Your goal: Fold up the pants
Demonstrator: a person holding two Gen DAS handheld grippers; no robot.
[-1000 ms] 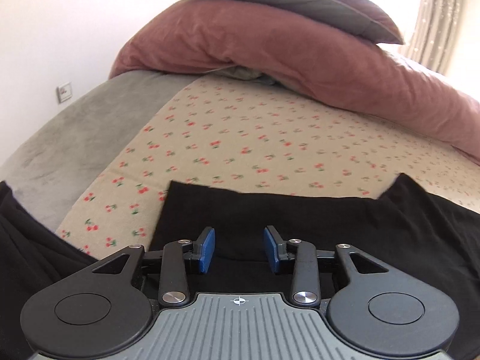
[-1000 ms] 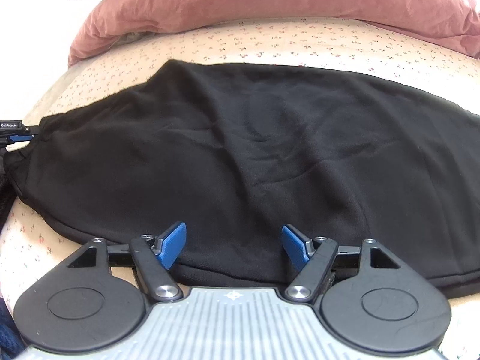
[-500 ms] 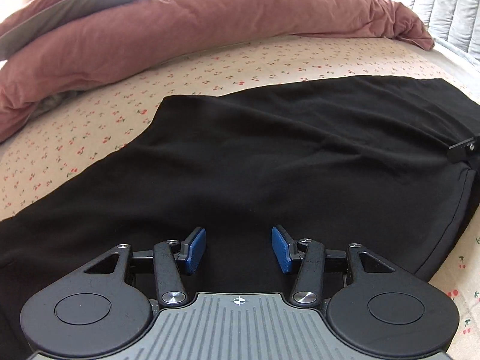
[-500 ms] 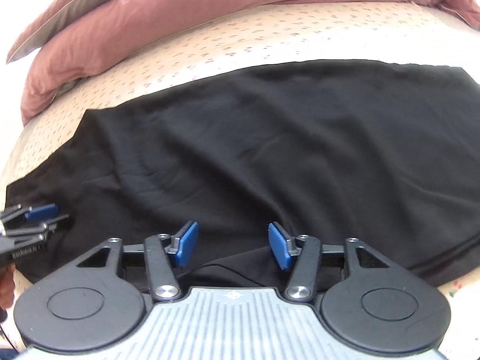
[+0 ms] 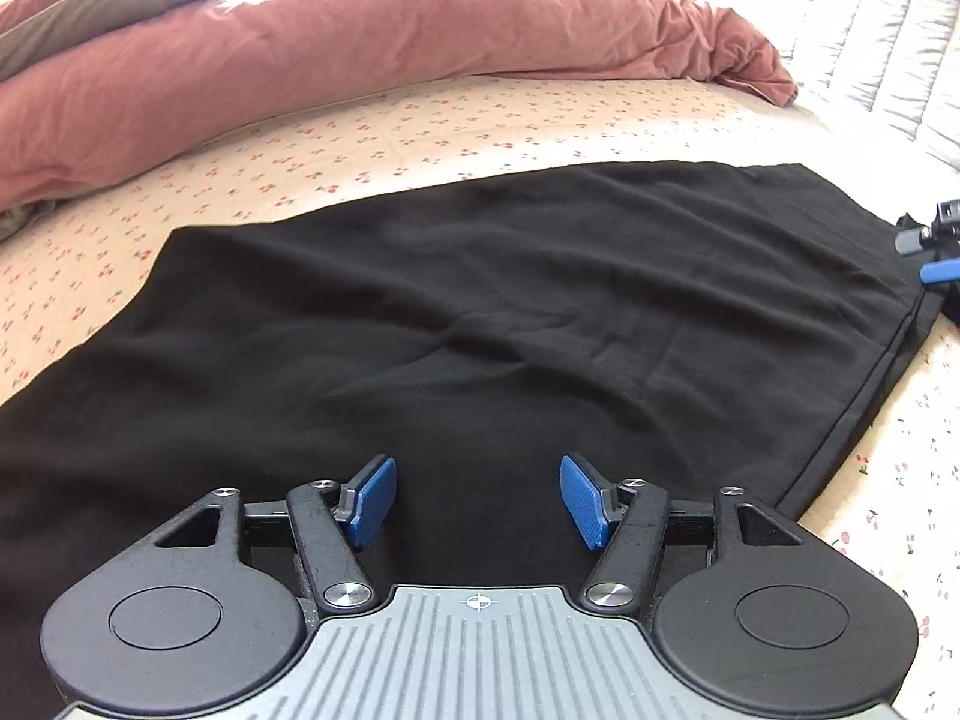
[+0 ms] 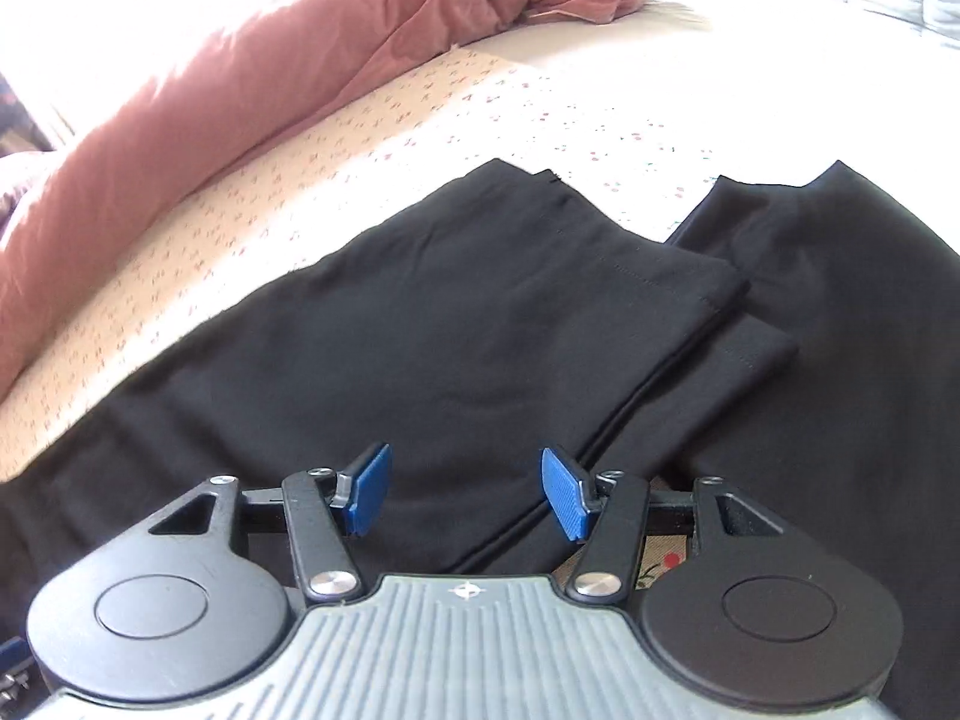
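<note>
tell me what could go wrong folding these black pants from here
1. The leg hems lie staggered, not lined up, so a fold could come out uneven.
2. Creases cross the pants; folding now may trap them.
3. Both grippers are opening with nothing pinched: left gripper, right gripper. A shallow grab might catch only the top layer.

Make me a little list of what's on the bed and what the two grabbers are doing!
surface: bed sheet with small cherry print
pants: black pants spread flat on the sheet, leg ends stacked unevenly
bedding: pink duvet bunched along the far side
pillow: grey pillow on top of the duvet
left gripper: over the pants, jaws opening, nothing between them
right gripper: over the leg ends, jaws opening, nothing between them
fold: not finished
</note>
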